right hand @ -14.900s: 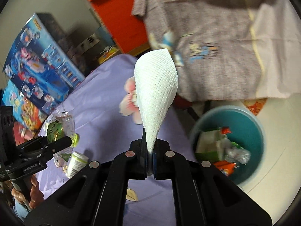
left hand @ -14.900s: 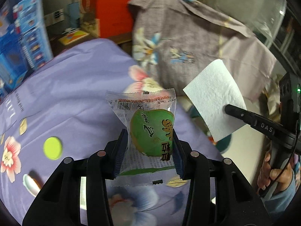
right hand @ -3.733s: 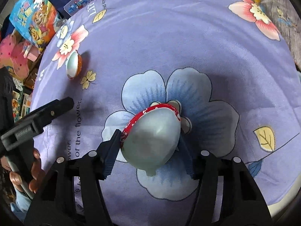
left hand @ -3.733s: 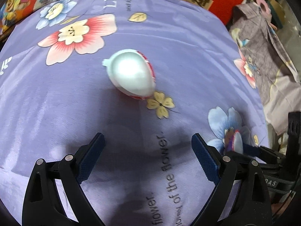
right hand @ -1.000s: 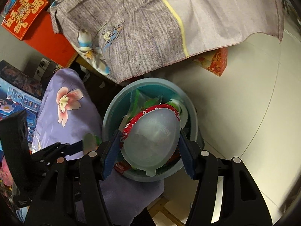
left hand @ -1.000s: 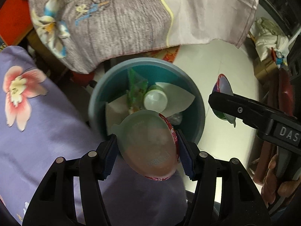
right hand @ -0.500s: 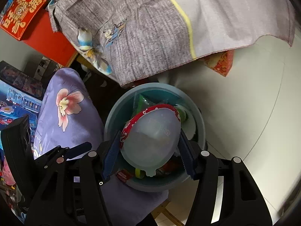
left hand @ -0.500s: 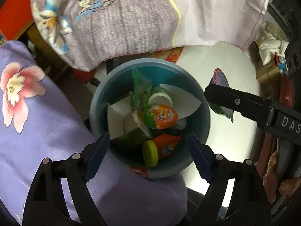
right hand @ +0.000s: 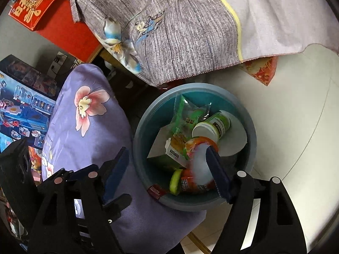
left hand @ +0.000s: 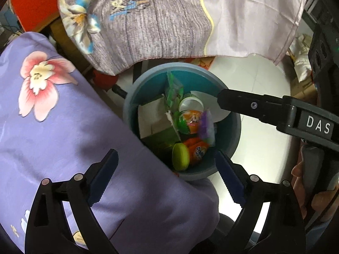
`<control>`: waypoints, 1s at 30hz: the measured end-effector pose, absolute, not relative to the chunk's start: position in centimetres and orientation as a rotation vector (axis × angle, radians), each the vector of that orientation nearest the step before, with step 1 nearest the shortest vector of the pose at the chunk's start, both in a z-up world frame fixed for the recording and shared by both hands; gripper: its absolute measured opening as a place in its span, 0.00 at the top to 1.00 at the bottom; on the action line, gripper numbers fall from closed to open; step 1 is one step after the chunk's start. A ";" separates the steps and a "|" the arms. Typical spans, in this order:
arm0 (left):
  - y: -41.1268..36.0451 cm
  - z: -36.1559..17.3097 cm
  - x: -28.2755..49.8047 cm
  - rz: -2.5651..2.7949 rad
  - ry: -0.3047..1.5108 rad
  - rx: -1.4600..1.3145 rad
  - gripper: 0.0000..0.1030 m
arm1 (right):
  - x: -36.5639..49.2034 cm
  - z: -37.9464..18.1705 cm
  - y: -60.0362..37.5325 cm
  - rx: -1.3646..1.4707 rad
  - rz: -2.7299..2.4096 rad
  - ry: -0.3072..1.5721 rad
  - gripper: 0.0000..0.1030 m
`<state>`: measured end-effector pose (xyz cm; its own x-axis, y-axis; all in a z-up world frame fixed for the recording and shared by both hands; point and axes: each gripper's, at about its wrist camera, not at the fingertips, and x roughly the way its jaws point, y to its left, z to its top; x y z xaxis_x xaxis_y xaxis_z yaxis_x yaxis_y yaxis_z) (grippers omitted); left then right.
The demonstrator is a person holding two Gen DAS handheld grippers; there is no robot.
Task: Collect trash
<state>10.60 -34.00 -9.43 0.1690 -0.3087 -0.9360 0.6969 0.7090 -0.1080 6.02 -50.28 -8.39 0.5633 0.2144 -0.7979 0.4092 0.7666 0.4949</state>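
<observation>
A teal bin (left hand: 199, 80) stands on the floor beside the table, holding wrappers, a white tissue, a small pot, a yellow-green cap and an orange-lidded jelly cup (left hand: 190, 120). My left gripper (left hand: 167, 169) hangs over its near rim, its jaws opening wide with nothing between them. My right gripper (right hand: 167, 158) is above the bin (right hand: 252, 135) too, its jaws opening. A blurred red-rimmed jelly cup (right hand: 201, 167) drops beside its right pad, free of the left pad. It shows as a purple blur (left hand: 206, 127) under the right gripper's finger (left hand: 254, 105).
The purple flowered tablecloth (left hand: 63, 127) hangs over the table edge right against the bin. A grey patterned cloth (left hand: 159, 21) drapes behind it. White floor (left hand: 254, 80) lies to the right. A red box (right hand: 38, 2) and toy boxes (right hand: 21, 97) stand at the left.
The left gripper let its cup fall into the bin and spread its jaws wider. The right gripper's jaws have parted and its cup is slipping down towards the bin.
</observation>
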 end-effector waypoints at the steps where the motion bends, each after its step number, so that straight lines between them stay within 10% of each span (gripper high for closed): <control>1: -33.8 -9.2 10.5 -0.735 1.195 0.384 0.10 | 6.0 -8.4 -50.1 0.717 -0.125 0.988 0.28; 30: -20.5 -1.7 7.2 -0.536 1.025 0.212 0.08 | -0.5 -1.1 -40.0 0.362 -0.150 0.872 0.07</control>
<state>7.15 -20.50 -1.68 0.4047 -0.3240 -0.8551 0.5177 0.8520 -0.0779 -0.54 -39.95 -1.14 0.6378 0.0182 -0.7700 0.2742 0.9289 0.2491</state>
